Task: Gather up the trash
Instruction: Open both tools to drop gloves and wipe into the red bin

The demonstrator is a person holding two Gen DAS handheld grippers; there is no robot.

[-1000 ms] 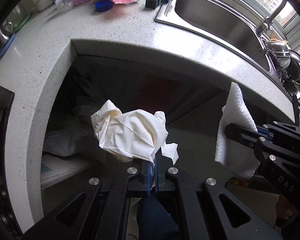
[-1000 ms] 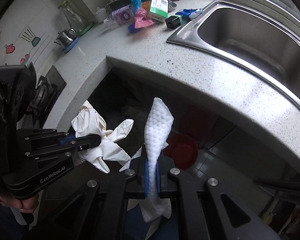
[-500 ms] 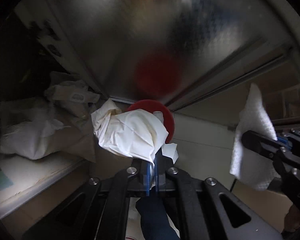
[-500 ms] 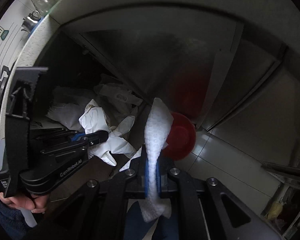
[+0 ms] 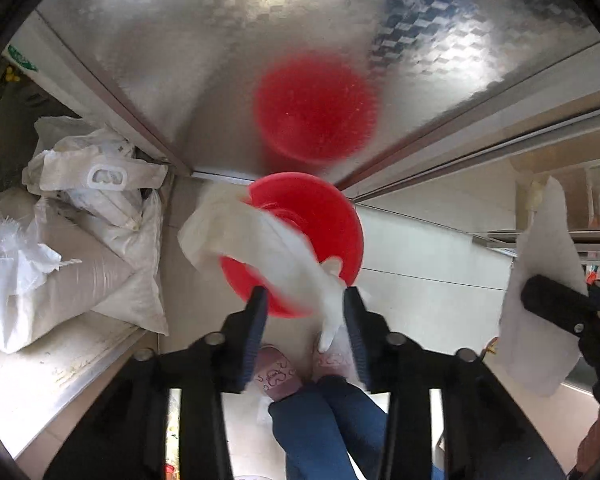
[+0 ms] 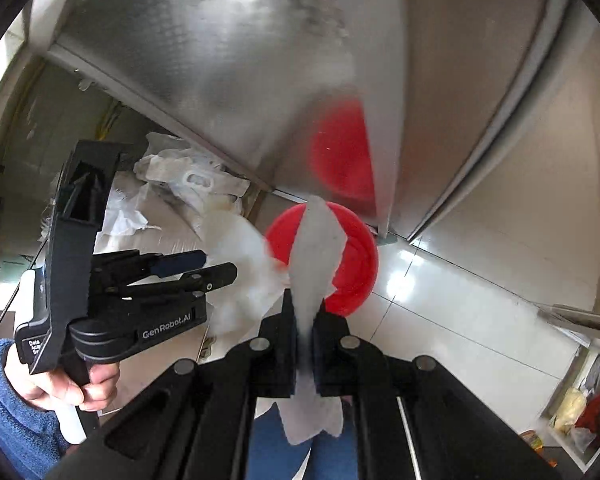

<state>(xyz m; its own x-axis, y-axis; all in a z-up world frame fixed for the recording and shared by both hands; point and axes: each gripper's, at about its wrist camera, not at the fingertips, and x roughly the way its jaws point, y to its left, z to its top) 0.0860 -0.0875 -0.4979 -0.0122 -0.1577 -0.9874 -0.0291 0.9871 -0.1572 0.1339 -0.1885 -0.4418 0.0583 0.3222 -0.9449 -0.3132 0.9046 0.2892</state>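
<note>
A round red bin (image 5: 332, 220) stands on the tiled floor against the steel cabinet. My left gripper (image 5: 305, 300) points straight down just above its near rim. Its jaws are opening, and the crumpled white glove (image 5: 256, 236) hangs blurred between them, loose of the pads and draped over the bin. In the right wrist view the same left gripper (image 6: 214, 266) is on the left with the glove (image 6: 240, 260) beside it. My right gripper (image 6: 303, 314) is shut on a white paper towel (image 6: 318, 248), held over the red bin (image 6: 358, 268). The towel (image 5: 540, 280) also shows at the right edge of the left wrist view.
White sacks and bags (image 5: 72, 248) are piled on a low shelf to the left of the bin. Steel cabinet doors (image 5: 220, 60) rise behind it and mirror its red. A person's jeans (image 5: 328, 424) and pink slippers (image 5: 276, 372) are right below the grippers.
Both grippers have dropped from counter height to just above the red bin. The left jaws have parted and the glove has slipped loose. The right still grips the towel.
</note>
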